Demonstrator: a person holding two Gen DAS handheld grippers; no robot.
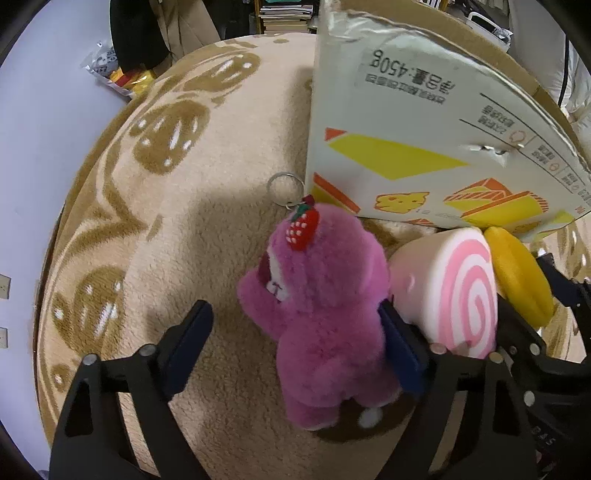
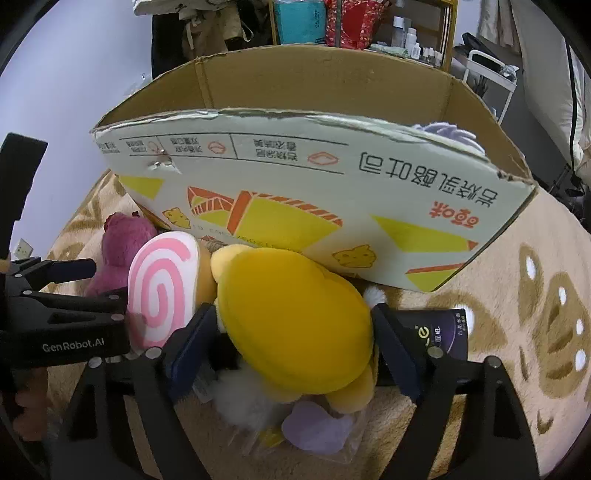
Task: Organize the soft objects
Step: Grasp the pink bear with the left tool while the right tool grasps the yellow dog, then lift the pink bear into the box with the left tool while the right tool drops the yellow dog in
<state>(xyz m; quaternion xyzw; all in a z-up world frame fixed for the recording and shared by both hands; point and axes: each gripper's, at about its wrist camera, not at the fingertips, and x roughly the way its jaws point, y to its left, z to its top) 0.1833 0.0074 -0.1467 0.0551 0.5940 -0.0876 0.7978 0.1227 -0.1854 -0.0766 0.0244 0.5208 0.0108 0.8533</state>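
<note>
Beige blanket [image 1: 221, 229] fills both frames; your left tongs [image 1: 295, 347] and right tongs [image 2: 291, 343] sit spread around the purple bear [image 1: 325, 314] and yellow plush [image 2: 295, 317].

Cluttered home: plush blanket [image 1: 229, 122], bookstack [image 1: 286, 14]

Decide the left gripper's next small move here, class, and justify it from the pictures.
Probably close the left gripper on the purple plush bear. Its fingers are spread, the bear lies between them, one finger is already against its side, and the cardboard box stands open just behind.
</note>
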